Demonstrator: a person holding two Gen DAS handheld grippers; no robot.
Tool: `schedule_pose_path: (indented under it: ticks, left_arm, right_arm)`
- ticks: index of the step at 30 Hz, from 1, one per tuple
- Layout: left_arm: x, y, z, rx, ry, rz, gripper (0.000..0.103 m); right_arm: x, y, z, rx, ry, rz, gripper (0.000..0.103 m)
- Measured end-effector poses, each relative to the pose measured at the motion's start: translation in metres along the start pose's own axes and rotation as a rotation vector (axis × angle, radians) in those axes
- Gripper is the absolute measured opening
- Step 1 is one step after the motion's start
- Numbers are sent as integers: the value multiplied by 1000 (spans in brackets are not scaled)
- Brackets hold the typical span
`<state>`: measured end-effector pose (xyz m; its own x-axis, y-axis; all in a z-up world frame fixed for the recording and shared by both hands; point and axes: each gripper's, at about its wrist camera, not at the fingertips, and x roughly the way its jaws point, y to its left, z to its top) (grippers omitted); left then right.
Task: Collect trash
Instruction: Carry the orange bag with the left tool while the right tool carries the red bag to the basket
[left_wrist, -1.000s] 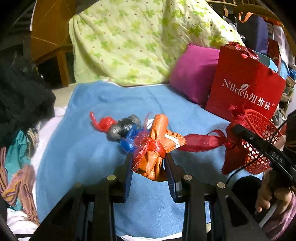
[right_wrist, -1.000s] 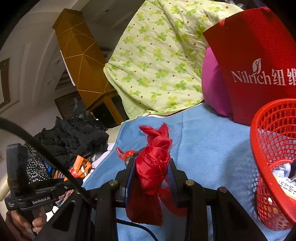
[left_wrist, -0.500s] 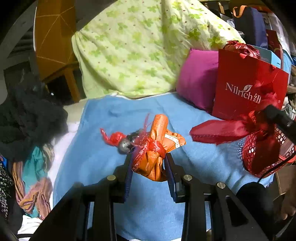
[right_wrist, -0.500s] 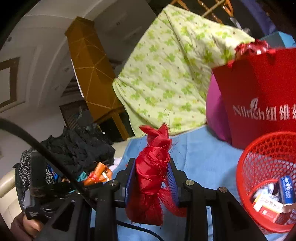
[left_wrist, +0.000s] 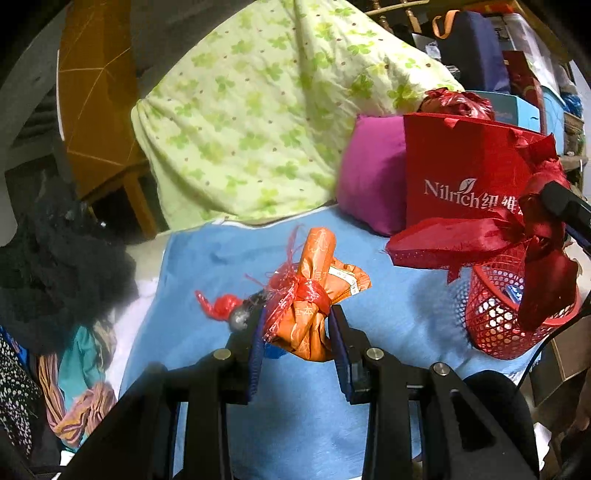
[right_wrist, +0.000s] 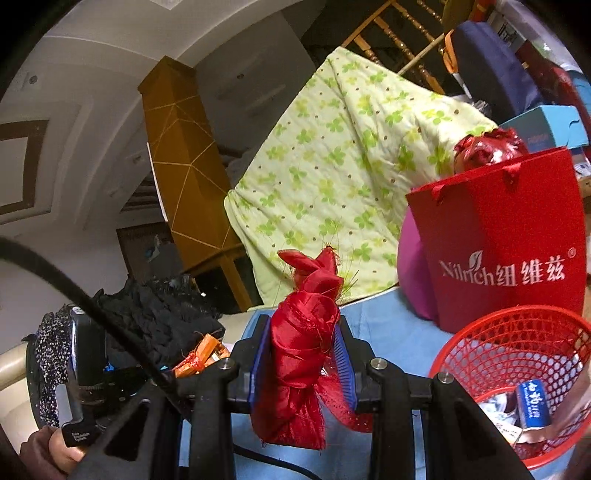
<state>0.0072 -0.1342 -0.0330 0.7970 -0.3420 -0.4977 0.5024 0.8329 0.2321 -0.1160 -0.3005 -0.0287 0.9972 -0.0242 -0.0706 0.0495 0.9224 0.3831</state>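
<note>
Left gripper (left_wrist: 297, 332) clamped on orange wrapper bundle (left_wrist: 314, 295) over open blue blanket (left_wrist: 207, 266), right gripper (right_wrist: 303, 354) clamped on red fabric wad (right_wrist: 306, 339) beside red mesh basket (right_wrist: 517, 332); red gift bag (right_wrist: 498, 236), magenta pillow (left_wrist: 369, 173), green quilt (left_wrist: 258, 110) crowding far edge.

A pale green quilt (left_wrist: 258, 110) printed with clover leaves leaned at the back of the blue blanket (left_wrist: 221, 266). A magenta pillow (left_wrist: 369, 177) lay beside it, touching a red Nilrich paper bag (right_wrist: 509, 236) that stood upright. Dark crumpled clothing (left_wrist: 55, 266) was heaped at the left edge, near an orange-brown wooden cabinet (right_wrist: 181, 166).
</note>
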Motion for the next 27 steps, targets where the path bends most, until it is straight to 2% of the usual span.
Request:
schedule_pose_path:
  ticks: [27]
  left_arm:
    - [-12,-53,18,112,-40,-51,35]
  right_arm:
    - [-49,-31,15,52,-94,-73,35]
